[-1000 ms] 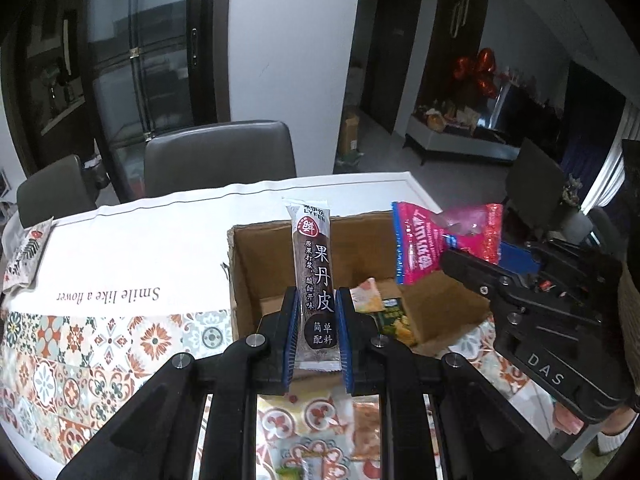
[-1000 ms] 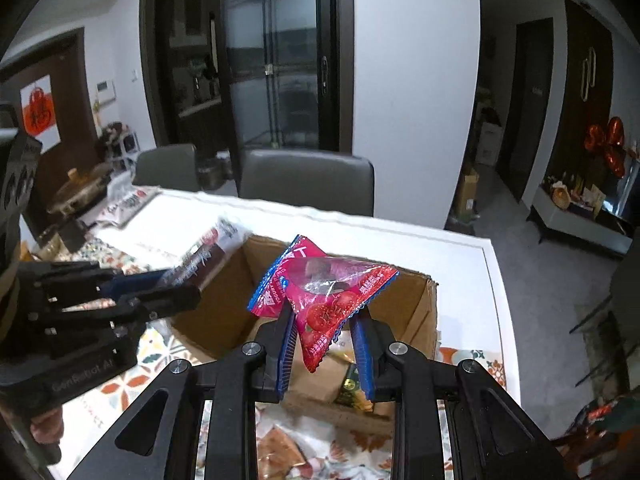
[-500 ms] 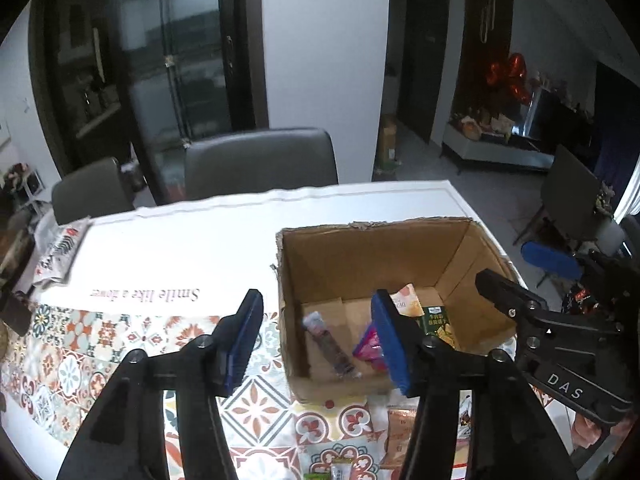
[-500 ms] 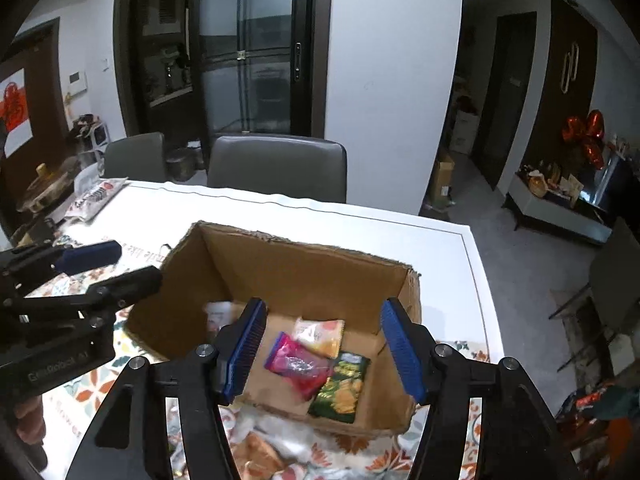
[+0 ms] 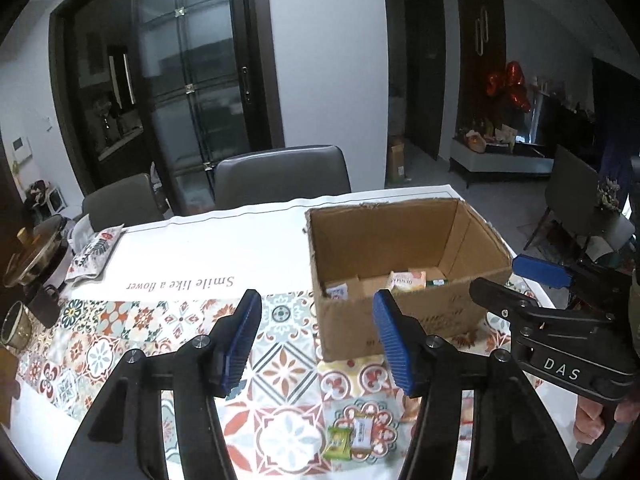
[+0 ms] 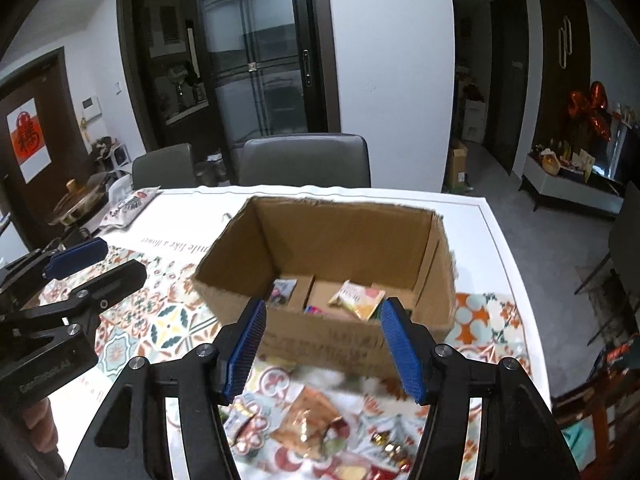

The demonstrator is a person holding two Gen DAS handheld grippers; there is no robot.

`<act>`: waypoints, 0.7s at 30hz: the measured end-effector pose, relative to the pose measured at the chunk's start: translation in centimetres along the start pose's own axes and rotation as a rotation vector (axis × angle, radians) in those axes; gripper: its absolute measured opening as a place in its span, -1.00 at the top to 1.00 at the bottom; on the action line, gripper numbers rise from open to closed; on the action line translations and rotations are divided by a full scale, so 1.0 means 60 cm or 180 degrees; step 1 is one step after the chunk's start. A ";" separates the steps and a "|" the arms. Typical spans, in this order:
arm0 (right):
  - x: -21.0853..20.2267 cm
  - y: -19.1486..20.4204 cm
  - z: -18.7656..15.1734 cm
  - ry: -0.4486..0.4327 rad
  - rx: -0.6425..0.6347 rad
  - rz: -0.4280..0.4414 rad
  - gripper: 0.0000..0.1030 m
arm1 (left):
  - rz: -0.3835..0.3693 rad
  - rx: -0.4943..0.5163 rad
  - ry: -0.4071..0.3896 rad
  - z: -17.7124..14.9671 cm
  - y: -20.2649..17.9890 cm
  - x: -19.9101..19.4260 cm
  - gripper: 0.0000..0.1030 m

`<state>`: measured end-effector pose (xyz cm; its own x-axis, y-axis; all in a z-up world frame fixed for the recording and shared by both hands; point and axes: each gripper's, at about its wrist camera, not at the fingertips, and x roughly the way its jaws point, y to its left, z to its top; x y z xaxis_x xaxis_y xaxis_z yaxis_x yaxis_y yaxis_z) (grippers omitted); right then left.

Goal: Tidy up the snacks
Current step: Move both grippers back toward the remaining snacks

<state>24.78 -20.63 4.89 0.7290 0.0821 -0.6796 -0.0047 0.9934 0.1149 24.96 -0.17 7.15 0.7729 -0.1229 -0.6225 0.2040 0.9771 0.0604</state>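
An open cardboard box (image 5: 404,236) (image 6: 344,232) stands on the patterned tablecloth with several snack packets inside, among them a pale orange packet (image 5: 405,281) (image 6: 357,298) and a dark bar (image 6: 282,291). My left gripper (image 5: 317,340) is open and empty, held in front of the box's near left corner. My right gripper (image 6: 323,348) is open and empty, in front of the box's near wall. Small green and white sweets (image 5: 348,438) lie on the cloth below the left gripper. More loose packets (image 6: 312,428) lie blurred below the right gripper.
The right gripper's body (image 5: 560,332) shows at the right of the left wrist view; the left gripper's body (image 6: 60,312) shows at the left of the right wrist view. A pot (image 5: 28,256) and a glass (image 5: 14,324) stand at the table's left edge. Grey chairs (image 5: 280,176) stand behind.
Both grippers opened and let go of the dark bar and the red packet, which dropped into the box. Both then drew back and lower, toward the near side of the box.
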 end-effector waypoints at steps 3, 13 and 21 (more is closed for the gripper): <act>-0.004 0.013 -0.022 0.0060 0.0040 0.0067 -0.18 | -0.0062 -0.0045 0.0056 -0.021 0.006 -0.007 -0.11; 0.025 0.026 -0.080 0.0429 0.0202 0.0137 -0.18 | -0.0137 -0.0263 0.0468 -0.098 0.023 0.005 -0.10; 0.059 0.032 -0.119 0.0735 0.0244 0.0122 -0.18 | -0.0219 -0.0476 0.0829 -0.161 0.025 0.040 -0.09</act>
<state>22.43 -17.83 -2.47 0.5536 0.1445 -0.8202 0.0290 0.9809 0.1924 21.32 2.68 -1.83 0.5763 -0.1597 -0.8015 0.1449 0.9851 -0.0921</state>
